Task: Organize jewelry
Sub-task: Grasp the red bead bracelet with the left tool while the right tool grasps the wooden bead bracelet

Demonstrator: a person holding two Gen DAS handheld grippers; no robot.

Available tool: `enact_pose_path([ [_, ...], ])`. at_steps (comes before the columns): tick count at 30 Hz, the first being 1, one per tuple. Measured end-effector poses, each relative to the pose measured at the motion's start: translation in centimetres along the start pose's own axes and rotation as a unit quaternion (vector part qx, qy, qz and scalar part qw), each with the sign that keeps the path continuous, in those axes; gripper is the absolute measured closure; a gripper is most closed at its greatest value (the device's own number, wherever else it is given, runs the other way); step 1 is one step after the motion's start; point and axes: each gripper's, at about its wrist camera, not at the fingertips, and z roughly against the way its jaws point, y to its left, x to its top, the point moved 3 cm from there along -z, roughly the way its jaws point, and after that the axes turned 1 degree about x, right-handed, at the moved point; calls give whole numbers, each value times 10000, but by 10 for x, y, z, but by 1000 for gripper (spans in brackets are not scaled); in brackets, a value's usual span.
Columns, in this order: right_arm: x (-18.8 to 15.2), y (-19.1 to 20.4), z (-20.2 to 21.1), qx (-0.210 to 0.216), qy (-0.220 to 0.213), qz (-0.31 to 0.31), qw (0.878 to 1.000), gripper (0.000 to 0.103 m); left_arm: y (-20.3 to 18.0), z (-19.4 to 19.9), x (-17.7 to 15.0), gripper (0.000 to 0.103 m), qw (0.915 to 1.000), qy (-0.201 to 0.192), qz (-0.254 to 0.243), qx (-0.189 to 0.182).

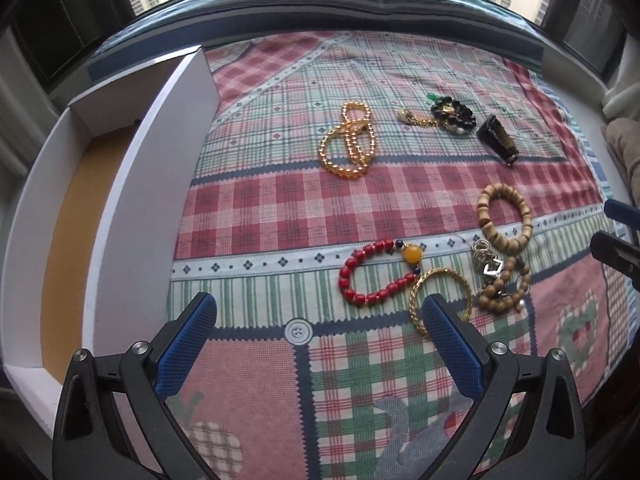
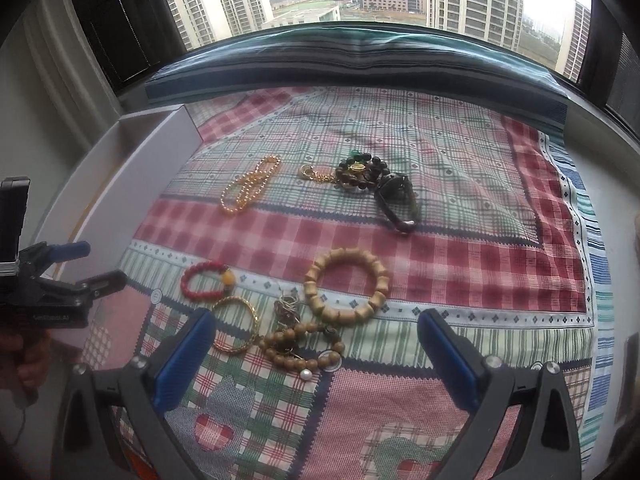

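with both the left hand-held gripper [image 1: 318,310] and right hand-held gripper [image 2: 316,326] released, probably pinch the gold bangle [image 1: 438,300], nearest the white box [image 1: 132,200], by its rim.

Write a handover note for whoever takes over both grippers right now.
Left gripper: open, empty, over the cloth beside the white box.
Right gripper: open, empty, above the near cluster.
All jewelry lies on the patchwork cloth: red bead bracelet, gold bangle, thick wooden bracelet, small wooden beads tangled with a silver piece, gold bead strand, dark bead bracelet, dark bangle.
Done: nothing visible in the box.
Left: move every piece in.
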Motion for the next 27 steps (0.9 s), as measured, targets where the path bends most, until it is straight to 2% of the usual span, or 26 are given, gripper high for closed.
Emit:
enact_pose_path([
  [7,7,5,-55,105,407,-19,9991,8,-2,-45,12,1,9996,232,-35,128],
  [13,7,4,-101,125,856,-246,9959,8,-5,-85,10,2,9978,530,-128,374],
  [16,6,4,-122,74,1080,-285,9937,8,-5,-99,5,9,9963,701,-192,462],
  [18,7,6,-132,-1,1112,-226,9935,12,-2,-100,6,9,9973,618,-82,401],
  [19,8,7,-137,-25,1147,-208,9932,19,-2,-100,6,10,9974,616,-40,364],
  [20,8,8,-142,-47,1208,-208,9924,26,-2,-99,7,19,9978,601,-8,297],
  [21,9,8,-148,-107,1280,-209,9915,31,-4,-97,7,34,9981,587,15,173],
  [22,10,9,-150,-256,1278,-176,9913,35,-6,-96,8,43,9983,578,11,26],
  [23,12,11,-151,-386,1252,-152,9913,46,-12,-93,9,70,9984,555,-66,-83],
  [24,14,12,-152,-555,1258,-129,9904,52,-20,-91,9,94,9982,532,-264,-53],
  [26,16,14,-152,-693,1258,-80,9896,86,-33,-89,8,96,9969,502,-597,98],
  [27,17,14,-152,-691,1287,-79,9892,85,-34,-89,9,96,9970,520,-577,16],
])
